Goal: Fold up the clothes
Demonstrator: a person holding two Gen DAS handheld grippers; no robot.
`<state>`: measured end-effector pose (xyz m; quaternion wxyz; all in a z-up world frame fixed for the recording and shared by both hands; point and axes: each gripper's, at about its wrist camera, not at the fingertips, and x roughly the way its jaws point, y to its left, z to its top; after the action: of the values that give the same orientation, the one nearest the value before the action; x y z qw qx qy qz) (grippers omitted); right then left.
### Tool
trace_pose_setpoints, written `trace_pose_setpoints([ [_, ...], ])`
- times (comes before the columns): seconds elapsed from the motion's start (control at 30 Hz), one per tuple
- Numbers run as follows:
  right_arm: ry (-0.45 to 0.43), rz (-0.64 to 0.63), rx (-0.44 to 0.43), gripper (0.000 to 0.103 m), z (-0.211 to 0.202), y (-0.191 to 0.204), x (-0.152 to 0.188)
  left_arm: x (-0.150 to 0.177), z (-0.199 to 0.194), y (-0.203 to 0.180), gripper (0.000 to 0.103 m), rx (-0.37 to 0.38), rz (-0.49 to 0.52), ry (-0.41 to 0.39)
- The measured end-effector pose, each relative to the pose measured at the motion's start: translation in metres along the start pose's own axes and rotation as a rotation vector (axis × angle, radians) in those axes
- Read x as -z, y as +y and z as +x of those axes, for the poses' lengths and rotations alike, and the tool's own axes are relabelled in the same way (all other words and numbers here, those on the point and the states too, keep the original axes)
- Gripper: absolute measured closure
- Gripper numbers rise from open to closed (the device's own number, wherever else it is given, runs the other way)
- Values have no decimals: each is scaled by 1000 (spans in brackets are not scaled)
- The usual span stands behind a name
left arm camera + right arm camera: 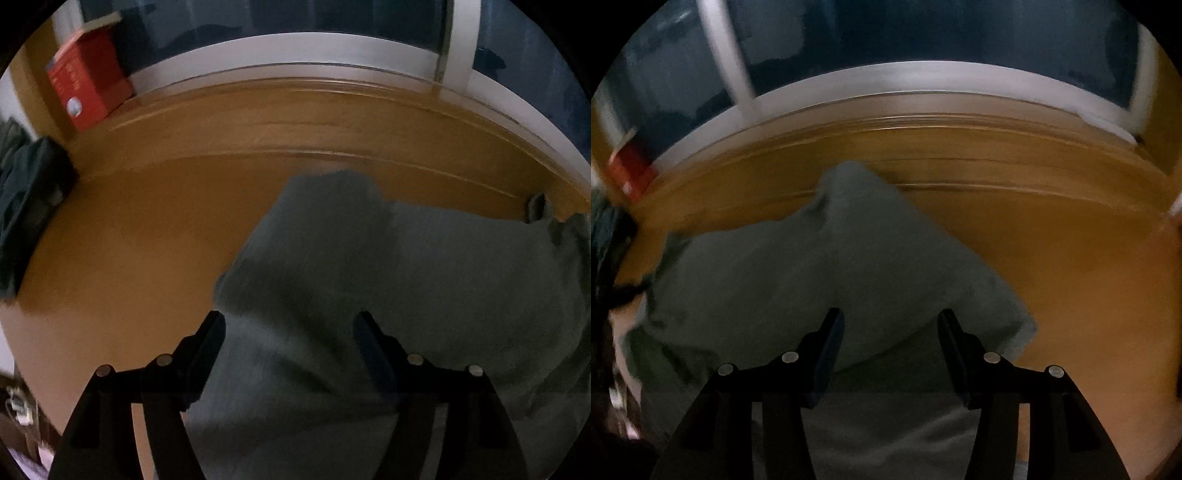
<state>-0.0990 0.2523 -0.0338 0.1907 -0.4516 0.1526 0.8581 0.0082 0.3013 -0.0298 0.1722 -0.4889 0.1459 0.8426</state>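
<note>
Here the left gripper (290, 325) and the right gripper (891, 321) are both standing spread above the grey garment (369, 277) lying on the table (147, 229).

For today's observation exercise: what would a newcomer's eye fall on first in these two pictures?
A rumpled grey-green garment sprawls across the orange-brown wooden table, filling the near half of both views. Each gripper's black fingers stand apart above it, left gripper and right gripper, pressing nothing. A red box stands at the far left corner by the dark window.
</note>
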Motion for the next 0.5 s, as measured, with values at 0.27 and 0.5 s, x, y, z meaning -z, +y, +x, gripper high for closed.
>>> trace_pose_setpoints([
  [0.27, 71, -53, 133, 49, 85, 16, -16, -36, 57, -7, 30, -64, 42, 39],
  [0.5, 8, 11, 185, 48, 106, 17, -54, -85, 91, -8, 29, -136, 100, -16],
])
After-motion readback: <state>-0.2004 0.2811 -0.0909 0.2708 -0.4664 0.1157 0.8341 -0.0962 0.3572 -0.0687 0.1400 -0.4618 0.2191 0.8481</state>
